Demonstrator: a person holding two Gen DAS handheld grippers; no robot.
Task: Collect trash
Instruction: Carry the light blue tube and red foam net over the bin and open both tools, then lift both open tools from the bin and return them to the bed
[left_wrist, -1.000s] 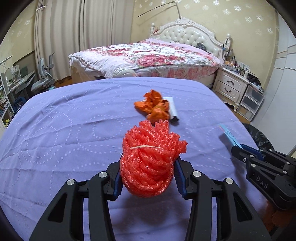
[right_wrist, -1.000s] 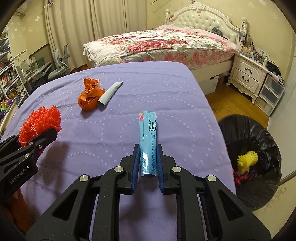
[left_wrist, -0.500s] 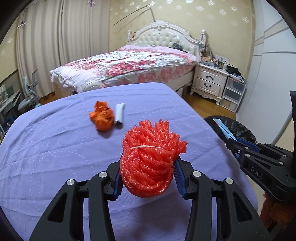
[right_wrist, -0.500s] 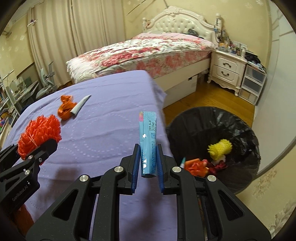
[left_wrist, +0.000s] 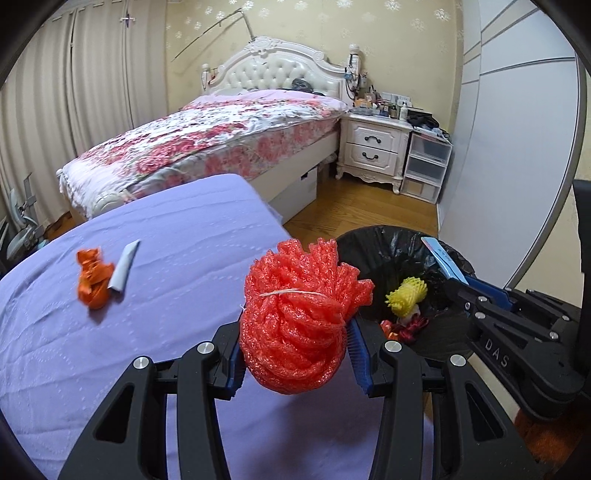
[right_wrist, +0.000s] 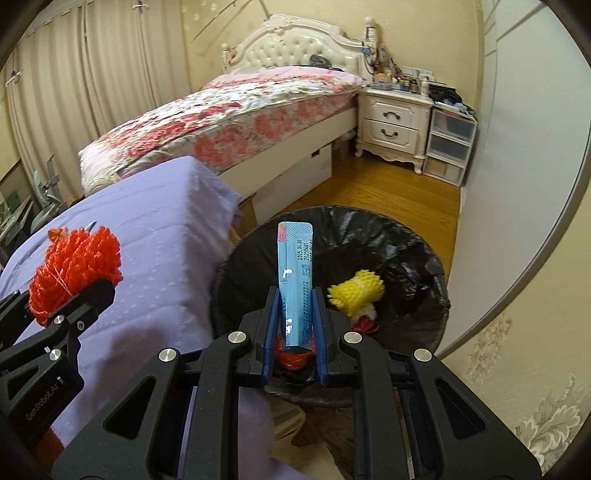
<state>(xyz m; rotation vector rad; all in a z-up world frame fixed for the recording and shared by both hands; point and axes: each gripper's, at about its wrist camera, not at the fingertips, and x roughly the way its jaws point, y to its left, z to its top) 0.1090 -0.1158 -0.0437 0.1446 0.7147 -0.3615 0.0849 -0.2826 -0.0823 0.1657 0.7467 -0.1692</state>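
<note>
My left gripper (left_wrist: 297, 356) is shut on a red foam net ball (left_wrist: 301, 317), held over the right edge of the purple-covered table (left_wrist: 155, 295), next to the bin. My right gripper (right_wrist: 294, 334) is shut on a blue sachet (right_wrist: 295, 284) that stands up between the pads, right above the black-lined trash bin (right_wrist: 424, 258). In the bin lie a yellow foam net (right_wrist: 356, 291) and some red scraps. On the table farther left lie an orange crumpled wrapper (left_wrist: 94, 282) and a small white packet (left_wrist: 123, 269). The left gripper also shows in the right wrist view with the red foam net ball (right_wrist: 75, 271).
A bed with a floral cover (left_wrist: 221, 136) stands behind the table. A white nightstand (left_wrist: 373, 147) and plastic drawers (left_wrist: 426, 166) sit by the far wall. A grey wardrobe door (left_wrist: 517, 166) closes the right side. Wooden floor (left_wrist: 354, 210) lies between bed and bin.
Both grippers have swung right with their loads. The right one went from above the table to above the bin; the left one reached the table's right edge, with the bin now in its view.
</note>
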